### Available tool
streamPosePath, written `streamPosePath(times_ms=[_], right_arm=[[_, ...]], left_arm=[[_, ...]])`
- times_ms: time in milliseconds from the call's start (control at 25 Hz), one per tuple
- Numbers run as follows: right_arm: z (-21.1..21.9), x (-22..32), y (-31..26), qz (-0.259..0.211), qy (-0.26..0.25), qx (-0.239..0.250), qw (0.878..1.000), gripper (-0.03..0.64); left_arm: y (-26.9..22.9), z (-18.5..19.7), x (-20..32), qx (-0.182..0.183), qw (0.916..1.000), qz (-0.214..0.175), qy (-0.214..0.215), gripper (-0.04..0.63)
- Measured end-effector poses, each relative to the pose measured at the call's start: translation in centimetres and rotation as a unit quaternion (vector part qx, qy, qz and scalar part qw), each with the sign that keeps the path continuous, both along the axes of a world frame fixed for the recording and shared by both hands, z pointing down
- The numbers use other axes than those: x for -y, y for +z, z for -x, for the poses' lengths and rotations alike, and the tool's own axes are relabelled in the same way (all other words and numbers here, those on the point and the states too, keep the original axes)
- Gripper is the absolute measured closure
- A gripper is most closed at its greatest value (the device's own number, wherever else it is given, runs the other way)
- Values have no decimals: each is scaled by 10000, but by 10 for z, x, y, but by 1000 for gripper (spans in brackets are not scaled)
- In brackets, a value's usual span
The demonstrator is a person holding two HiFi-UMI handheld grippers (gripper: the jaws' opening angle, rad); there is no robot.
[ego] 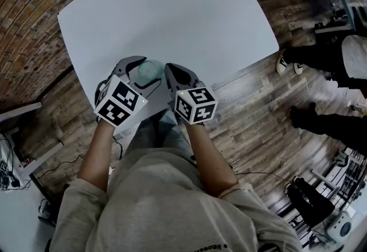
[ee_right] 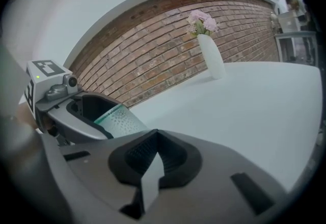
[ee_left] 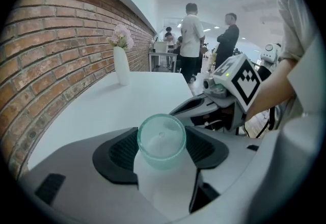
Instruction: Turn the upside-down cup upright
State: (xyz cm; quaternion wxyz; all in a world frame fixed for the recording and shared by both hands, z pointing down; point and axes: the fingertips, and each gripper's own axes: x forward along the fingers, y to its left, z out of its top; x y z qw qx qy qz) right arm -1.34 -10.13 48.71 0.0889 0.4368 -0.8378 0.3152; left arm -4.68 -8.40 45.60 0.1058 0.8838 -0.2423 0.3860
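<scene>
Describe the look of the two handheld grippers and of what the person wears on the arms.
Both the left gripper and the right gripper have smooth grey plastic shells with black ribbed pads. Each carries a white cube with black square markers and a small green light. The person wears a beige short-sleeved shirt.

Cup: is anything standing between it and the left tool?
Nothing visible does. The upside-down cup already sits between the left tool's jaws, with their pads against its sides. The right tool, shut, is just beside it.
</scene>
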Motion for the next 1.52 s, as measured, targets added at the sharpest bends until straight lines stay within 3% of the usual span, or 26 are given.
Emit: streamPosePath(times_ms=[640,880,1240,1520], right_arm=[[6,-5,9,118,-49,18,9999,610],[-14,-5,-5,-69,174,-282,9994,611],[-37,-9,-61,-624,293,-240,9973,609],[-40,-15,-74,-734,289,-241,9966,609]], left_arm=[[3,1,2,14,10000,-23,-88,302],[6,-1,4,171,9998,-98,-45,302],[14,-3,7,213,9996,-144,-101,301],[16,-3,6,277,9994,-182,-33,301]])
